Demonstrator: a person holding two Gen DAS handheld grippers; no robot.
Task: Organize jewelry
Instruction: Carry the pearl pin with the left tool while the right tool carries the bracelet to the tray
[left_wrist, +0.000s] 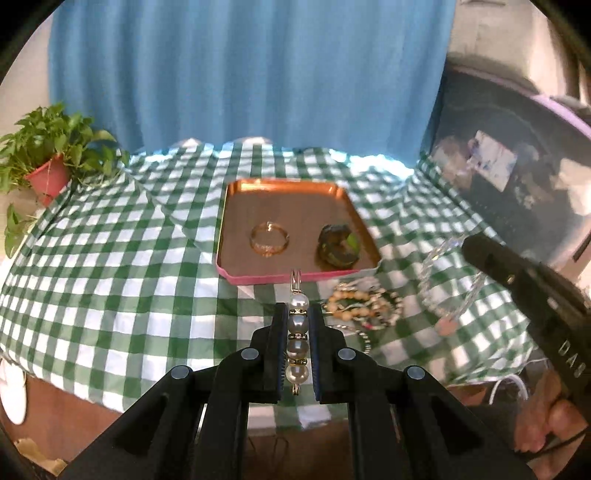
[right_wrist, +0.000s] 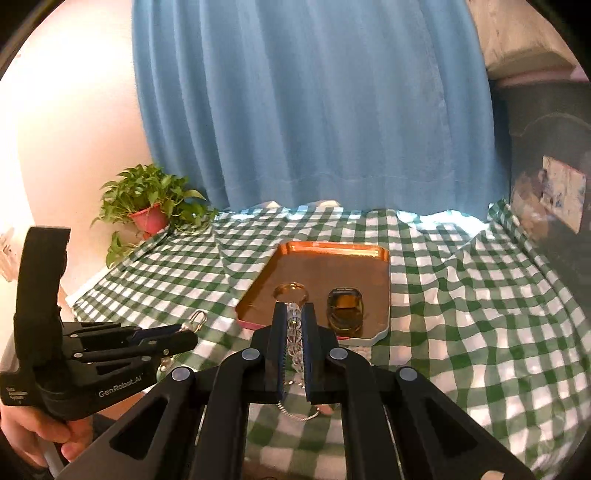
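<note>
My left gripper (left_wrist: 298, 308) is shut on a pearl hair clip (left_wrist: 298, 325), held just short of the near edge of the copper tray (left_wrist: 258, 277). In the tray lie a gold ring (left_wrist: 268, 238) and a dark green ring (left_wrist: 337, 246). My right gripper (right_wrist: 293, 308) is shut on a clear crystal bracelet (right_wrist: 294, 332), above the cloth before the tray (right_wrist: 384, 295). In the left wrist view that bracelet (left_wrist: 448, 280) hangs from the right gripper. The left gripper (right_wrist: 192, 334) shows in the right wrist view with the clip's metal loop (right_wrist: 197, 319).
A pile of beaded bracelets (left_wrist: 364, 304) lies on the green checked tablecloth (left_wrist: 110, 258) right of my left gripper. A potted plant (left_wrist: 48, 162) stands at the far left corner. A blue curtain (left_wrist: 240, 74) hangs behind. A dark screen (left_wrist: 509, 177) stands at right.
</note>
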